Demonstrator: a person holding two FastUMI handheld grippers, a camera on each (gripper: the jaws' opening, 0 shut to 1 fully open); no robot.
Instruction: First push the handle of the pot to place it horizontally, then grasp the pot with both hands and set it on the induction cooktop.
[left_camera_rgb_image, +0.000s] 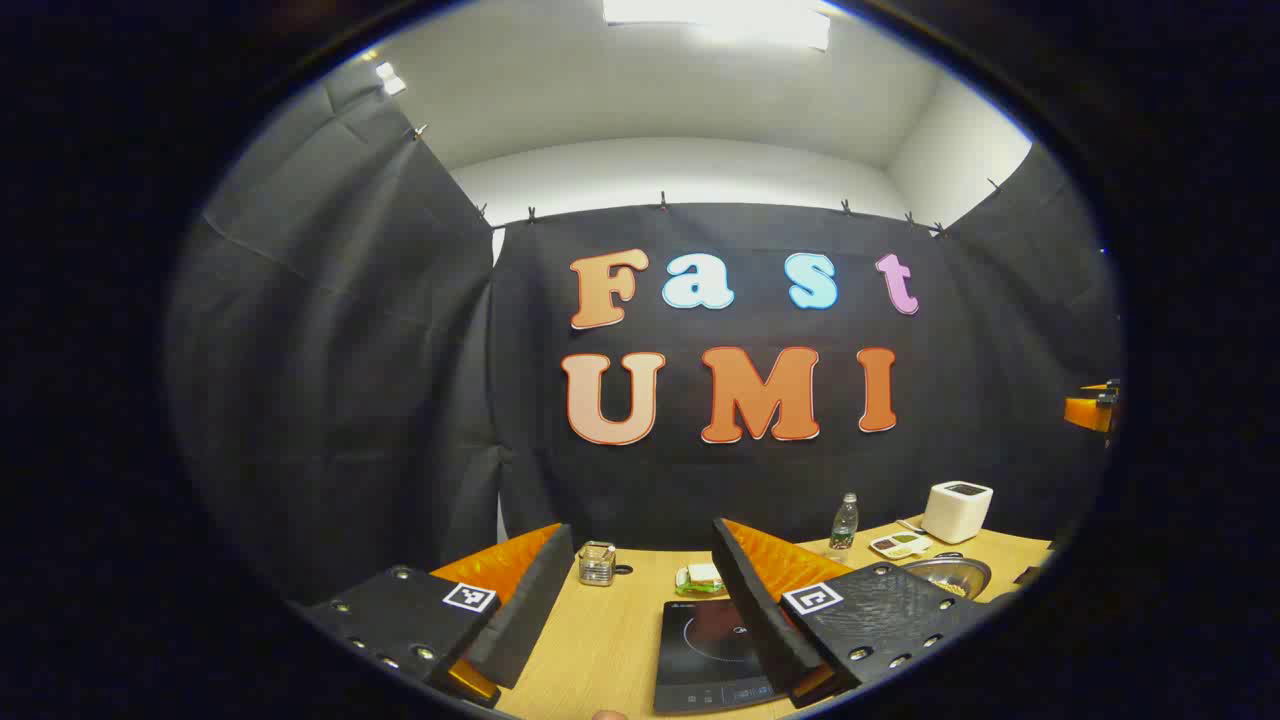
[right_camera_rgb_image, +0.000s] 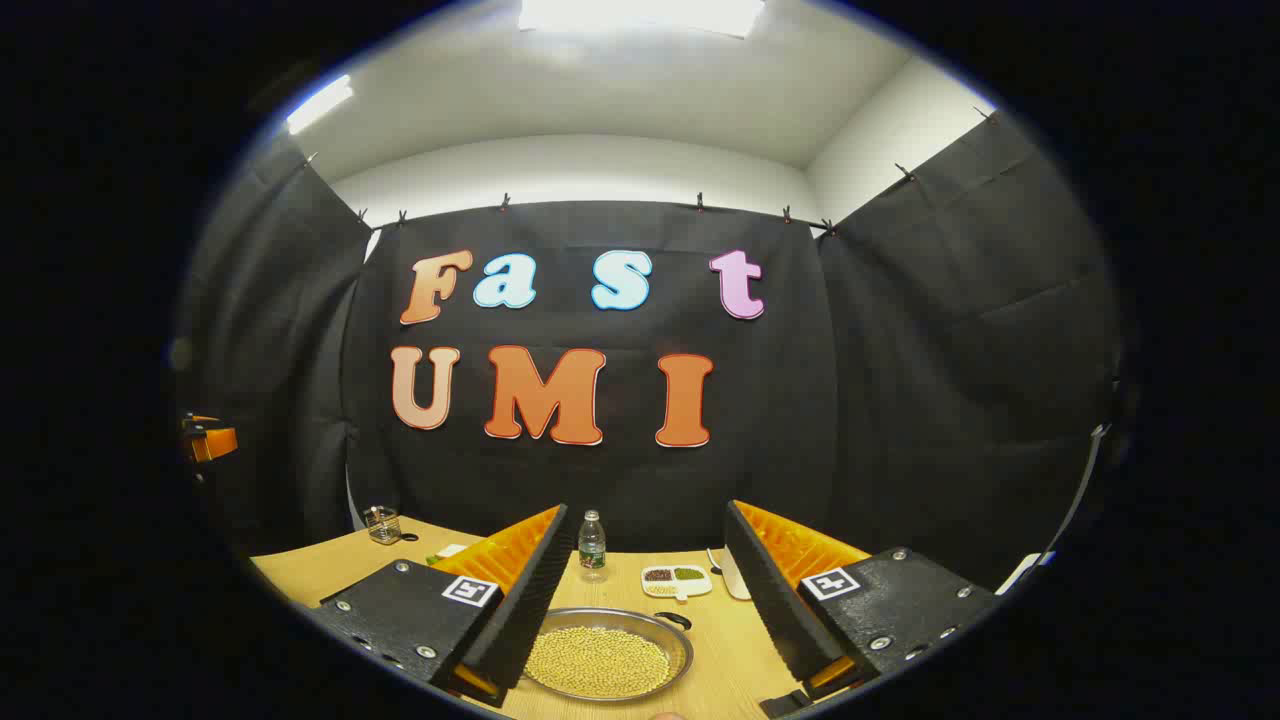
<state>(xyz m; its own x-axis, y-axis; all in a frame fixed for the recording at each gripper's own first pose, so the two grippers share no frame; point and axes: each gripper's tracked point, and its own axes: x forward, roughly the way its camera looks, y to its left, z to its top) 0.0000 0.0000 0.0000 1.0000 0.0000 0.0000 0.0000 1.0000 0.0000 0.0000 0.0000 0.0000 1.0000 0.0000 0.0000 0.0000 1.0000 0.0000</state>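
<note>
Both grippers, left (left_camera_rgb_image: 640, 600) and right (right_camera_rgb_image: 645, 590), hover with jaws released above the counter (left_camera_rgb_image: 600, 640); pot (right_camera_rgb_image: 608, 655) and cooktop (left_camera_rgb_image: 712, 655) sit untouched.

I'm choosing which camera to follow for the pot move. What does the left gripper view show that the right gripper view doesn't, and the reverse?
Left gripper view: the induction cooktop between the fingers of the open left gripper, and a white box at the far right of the table. Right gripper view: the pot full of yellow grains, with its short dark handle, near the open right gripper. Both: the pot, a water bottle, a glass jar and a small divided dish on the wooden table.
</note>
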